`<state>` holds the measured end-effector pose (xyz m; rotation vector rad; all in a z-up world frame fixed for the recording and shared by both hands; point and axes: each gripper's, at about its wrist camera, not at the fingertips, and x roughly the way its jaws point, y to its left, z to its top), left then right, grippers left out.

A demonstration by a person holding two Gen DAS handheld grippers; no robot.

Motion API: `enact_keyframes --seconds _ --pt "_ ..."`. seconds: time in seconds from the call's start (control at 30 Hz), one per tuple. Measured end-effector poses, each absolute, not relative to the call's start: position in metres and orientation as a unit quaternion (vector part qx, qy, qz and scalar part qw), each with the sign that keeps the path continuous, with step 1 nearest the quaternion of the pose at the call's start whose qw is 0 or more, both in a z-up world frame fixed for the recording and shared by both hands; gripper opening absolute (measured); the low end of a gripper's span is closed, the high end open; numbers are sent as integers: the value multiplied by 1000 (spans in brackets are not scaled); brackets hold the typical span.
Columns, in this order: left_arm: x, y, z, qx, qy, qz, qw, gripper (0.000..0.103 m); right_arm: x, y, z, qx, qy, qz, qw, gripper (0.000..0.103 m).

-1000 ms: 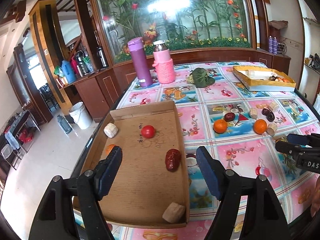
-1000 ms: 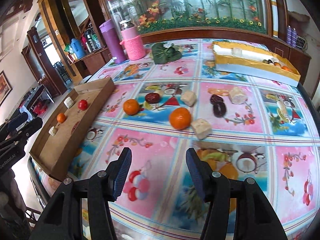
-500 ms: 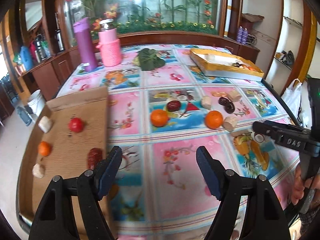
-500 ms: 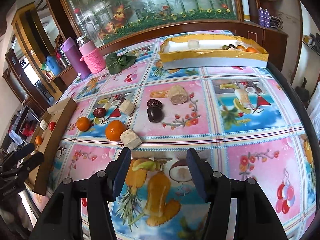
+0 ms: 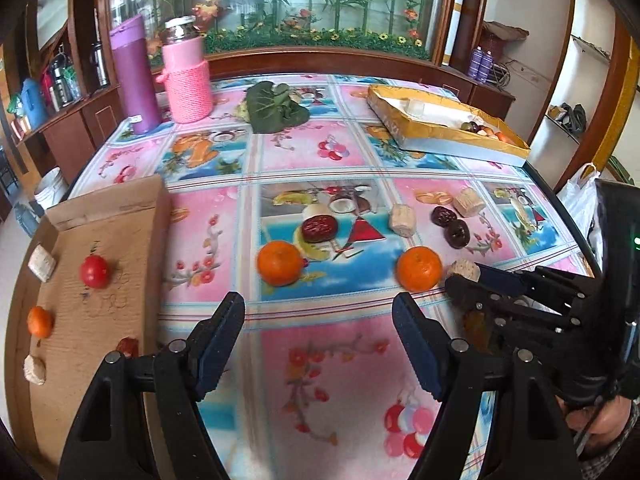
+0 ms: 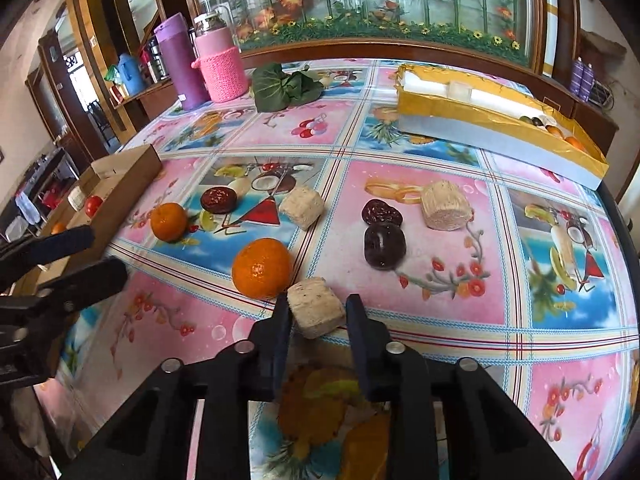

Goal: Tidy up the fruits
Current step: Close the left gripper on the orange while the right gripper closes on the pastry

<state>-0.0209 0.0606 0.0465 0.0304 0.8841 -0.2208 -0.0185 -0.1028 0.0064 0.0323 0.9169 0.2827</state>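
Your right gripper (image 6: 315,316) brackets the near beige chunk (image 6: 316,312) beside the orange (image 6: 262,268), jaws narrowed, contact unclear; left gripper (image 5: 318,320) gapes empty; an off-centre squeeze could pop the chunk out.

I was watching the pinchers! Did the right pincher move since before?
Yes. The right gripper moved in toward the tan cube beside the orange, and its fingers now sit around that cube.
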Motion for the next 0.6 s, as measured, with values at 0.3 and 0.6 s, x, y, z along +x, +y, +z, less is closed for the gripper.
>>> enact_keyframes --seconds 0.3,0.6 --pt "8 9 21 31 444 -166 880 75 -28 -150 11 36 426 63 902 29" --pt "11 -11 7 50 434 -202 876 34 -24 -151 5 53 436 64 896 29"
